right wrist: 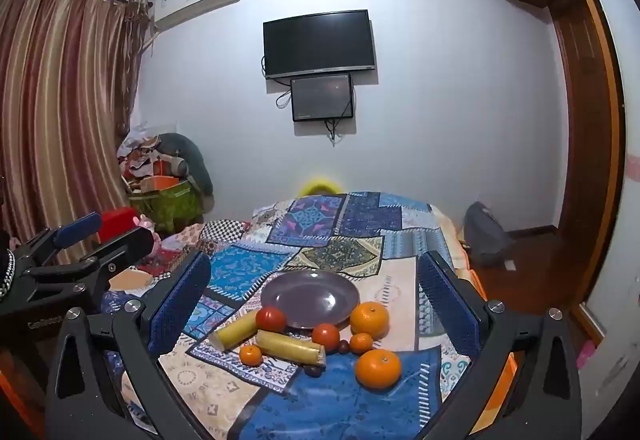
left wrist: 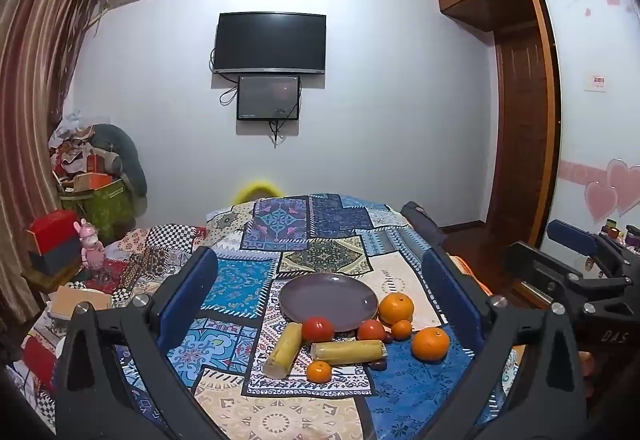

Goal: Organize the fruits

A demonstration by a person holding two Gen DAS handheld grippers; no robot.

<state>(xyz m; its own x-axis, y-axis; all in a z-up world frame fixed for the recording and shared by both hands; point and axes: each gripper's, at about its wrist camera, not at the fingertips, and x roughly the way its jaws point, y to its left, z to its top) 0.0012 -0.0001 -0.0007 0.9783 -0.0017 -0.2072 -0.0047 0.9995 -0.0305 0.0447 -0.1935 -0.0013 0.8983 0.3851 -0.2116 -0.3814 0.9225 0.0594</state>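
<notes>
An empty purple plate [left wrist: 328,298] [right wrist: 310,298] lies on the patchwork cloth. Along its near edge lie two large oranges [left wrist: 396,308] [left wrist: 430,343], two small mandarins [left wrist: 319,371] [left wrist: 401,329], two red tomatoes [left wrist: 317,328] [left wrist: 371,329], two wrapped corn cobs [left wrist: 283,350] [left wrist: 348,351] and small dark fruits [left wrist: 378,364]. In the right wrist view the nearest large orange [right wrist: 378,368] lies front right. My left gripper [left wrist: 320,300] is open and empty, hovering before the fruit. My right gripper [right wrist: 314,302] is open and empty, beside the left.
The cloth covers a bed [left wrist: 320,232] with its right edge near a wooden wardrobe [left wrist: 520,119]. A red box [left wrist: 52,232], a pink toy [left wrist: 91,244] and clutter lie left. A grey bag [right wrist: 486,236] sits on the floor right.
</notes>
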